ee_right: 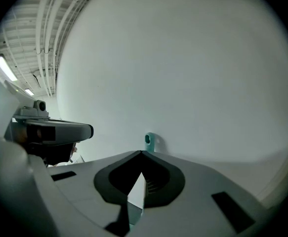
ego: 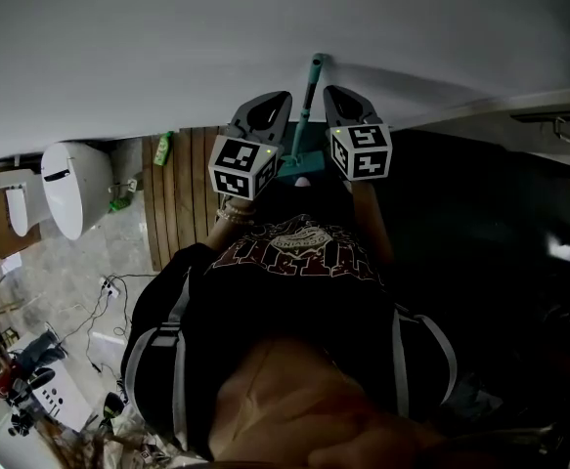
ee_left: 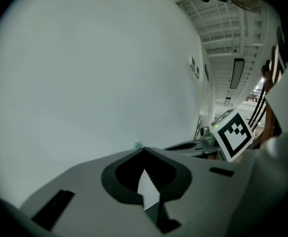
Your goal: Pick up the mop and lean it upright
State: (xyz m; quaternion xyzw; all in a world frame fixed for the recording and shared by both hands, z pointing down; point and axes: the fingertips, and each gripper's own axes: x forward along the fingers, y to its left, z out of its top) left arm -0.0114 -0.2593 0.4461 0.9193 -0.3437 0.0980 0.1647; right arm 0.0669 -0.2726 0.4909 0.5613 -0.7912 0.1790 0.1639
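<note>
**Holding both grippers shut beside a mop that leans on the wall**

Watching from my remote station, I see the teal long-handled mop [ego: 307, 101] standing upright. Its handle tip rests against the plain white wall [ego: 265, 27], and its teal foot sits low between the two grippers' cubes. The mop is between my two tools, and neither has hold of it.

My left gripper [ego: 277, 104] is raised just left of the handle. In the left gripper view its jaws meet at the tips with nothing clamped between them. Only the rounded teal handle end [ee_left: 138, 145] peeks over the tips, against the wall. The other tool's black-and-white marker cube [ee_left: 232, 135] shows at the right.

My right gripper [ego: 338, 96] is raised just right of the handle. In the right gripper view its jaws are closed tip to tip and empty. The handle end, with its hanging hole, stands just beyond the tips and touches the wall.

As for containers, a small green bottle [ego: 162, 148] lies at the wall end of the brown wooden slatted floor panel [ego: 182, 198]. I cannot tell what it holds. A white ceramic toilet [ego: 74, 189] stands beside the slats, and I cannot see into its bowl. Dark loose cables [ego: 109, 296] trail over the grey tiles nearby.
</note>
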